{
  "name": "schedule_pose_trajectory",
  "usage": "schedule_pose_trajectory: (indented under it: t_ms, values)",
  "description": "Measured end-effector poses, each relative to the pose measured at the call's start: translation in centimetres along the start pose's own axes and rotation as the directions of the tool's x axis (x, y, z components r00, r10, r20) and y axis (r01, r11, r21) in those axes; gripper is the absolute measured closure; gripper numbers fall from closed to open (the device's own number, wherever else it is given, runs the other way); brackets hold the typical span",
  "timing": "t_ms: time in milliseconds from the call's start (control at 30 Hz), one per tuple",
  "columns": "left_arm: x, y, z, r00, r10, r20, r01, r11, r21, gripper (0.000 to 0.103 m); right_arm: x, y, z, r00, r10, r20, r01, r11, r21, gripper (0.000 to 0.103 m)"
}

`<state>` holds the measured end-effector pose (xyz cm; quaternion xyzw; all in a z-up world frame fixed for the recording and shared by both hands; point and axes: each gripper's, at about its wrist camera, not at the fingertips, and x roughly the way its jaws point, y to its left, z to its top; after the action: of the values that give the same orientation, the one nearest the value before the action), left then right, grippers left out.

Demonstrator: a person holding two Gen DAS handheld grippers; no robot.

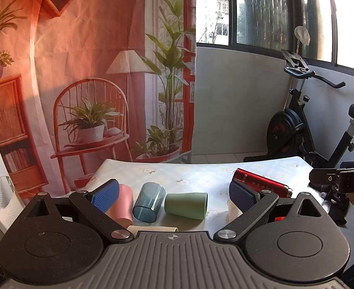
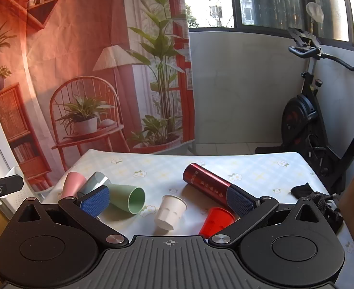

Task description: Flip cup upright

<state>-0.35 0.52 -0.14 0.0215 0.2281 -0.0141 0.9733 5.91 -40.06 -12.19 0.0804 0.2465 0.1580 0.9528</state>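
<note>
1. Left tongs (image 1: 174,191): spread wide and holding nothing, they hang low over the near edge of the desk (image 1: 201,171), facing the row of cups.
2. Pink cup (image 1: 123,203): on its side at the left end, partly behind the left tongs' left pad (image 1: 105,192); just beside the blue one.
3. Blue cup (image 1: 149,202): clear tinted plastic, lying tipped over, between the pink cup and the green cup (image 1: 186,206).
4. Green cup: on its side, mouth to the right, and it sits nearly centred in the left tongs' gap.
5. White cup (image 2: 169,212): in the right wrist view it leans with its mouth up and away; whether it stands properly I cannot tell.
6. Red cup (image 2: 216,220): tipped, near the right tongs' right pad (image 2: 240,203), partly hidden by the linkage.
7. Red flask (image 2: 205,181): lying flat behind the white and red cups, its near end passing behind that right pad.
8. Right tongs (image 2: 168,202): also wide and empty, with the white cup almost between the pads but farther on.
9. Black cloth (image 2: 316,198): bunched at the desk's right edge, well apart from the cups.
10. Step in hand, as I judge it: the approach, with no cup gripped yet and most cups down.
11. Next move: likely advance one pair of tongs onto a cup's side wall, close across the body without crushing it, then lift and turn the wrist until the mouth faces up, keeping clear of the close neighbours.
</note>
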Motion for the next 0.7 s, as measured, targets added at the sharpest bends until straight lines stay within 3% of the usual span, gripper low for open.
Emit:
schedule_pose_trajectory:
  t_ms: [700]
  values:
    - [-0.11,-0.07,0.09,1.000,-0.003,0.008,0.003,1.000,0.004,0.004,-0.02,0.03,-0.06,1.000,-0.001,0.000,0.001,1.000,0.000,0.000]
